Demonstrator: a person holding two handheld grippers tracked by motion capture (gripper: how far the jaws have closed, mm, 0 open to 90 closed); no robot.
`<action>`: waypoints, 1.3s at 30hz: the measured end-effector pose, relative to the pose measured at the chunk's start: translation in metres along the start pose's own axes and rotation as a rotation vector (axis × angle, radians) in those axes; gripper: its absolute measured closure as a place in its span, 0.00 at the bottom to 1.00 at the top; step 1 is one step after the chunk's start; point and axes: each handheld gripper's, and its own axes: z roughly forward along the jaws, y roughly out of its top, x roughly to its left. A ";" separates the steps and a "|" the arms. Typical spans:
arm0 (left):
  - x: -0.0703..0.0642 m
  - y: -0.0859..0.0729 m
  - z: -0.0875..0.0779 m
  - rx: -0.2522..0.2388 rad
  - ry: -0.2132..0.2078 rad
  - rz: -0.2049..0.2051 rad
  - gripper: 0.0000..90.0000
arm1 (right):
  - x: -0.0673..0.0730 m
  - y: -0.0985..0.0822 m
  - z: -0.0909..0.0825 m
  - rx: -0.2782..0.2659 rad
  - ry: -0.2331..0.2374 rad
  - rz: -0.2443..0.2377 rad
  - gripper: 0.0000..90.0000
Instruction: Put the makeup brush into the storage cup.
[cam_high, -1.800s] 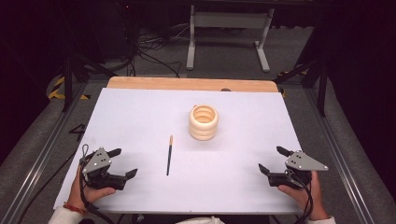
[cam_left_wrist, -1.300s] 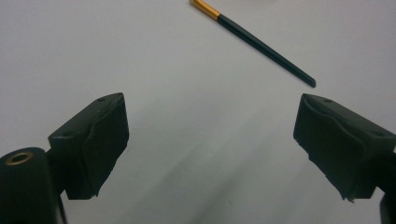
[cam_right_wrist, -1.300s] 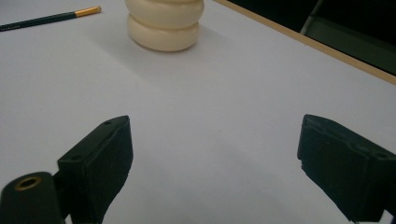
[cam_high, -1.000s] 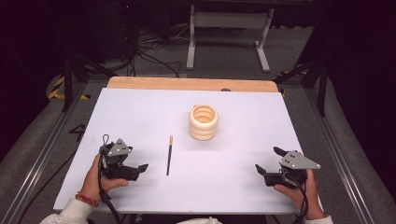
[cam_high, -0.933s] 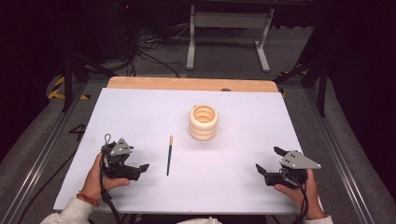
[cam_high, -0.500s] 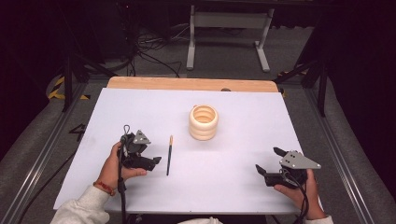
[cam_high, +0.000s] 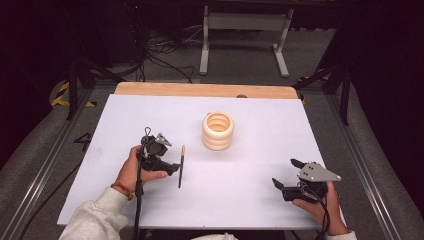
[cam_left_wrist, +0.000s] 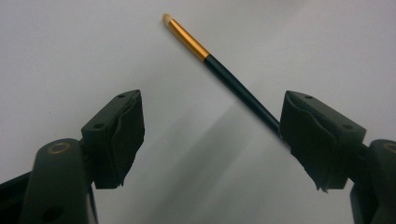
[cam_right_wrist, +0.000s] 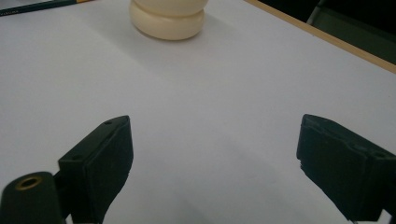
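High view showed the left tongs (cam_high: 172, 167) reaching a pencil (cam_high: 180, 167) lying on the white bench (cam_high: 250, 200), near a cream ringed cup (cam_high: 218, 131). To grip well, the jaws should straddle the shaft squarely before pressing. Left tongs had just been closing, yet stood spread, one jaw beside the pencil, nothing pinched. Right tongs (cam_high: 286, 175) hovered spread wide, holding nothing.

pencil (cam_left_wrist: 233, 79) lower end hidden behind jaw; holder (cam_right_wrist: 167, 16) top cut off.
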 end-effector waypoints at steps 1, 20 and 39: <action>0.000 0.003 0.001 0.003 0.001 -0.007 0.26 | 0.000 0.000 0.000 0.000 0.000 0.000 0.13; 0.017 0.039 0.037 0.125 -0.039 -0.154 0.43 | 0.001 0.000 0.001 0.013 0.006 -0.006 0.13; 0.010 0.045 0.040 0.165 0.060 -0.037 0.65 | 0.002 -0.002 0.005 0.045 0.032 -0.018 0.13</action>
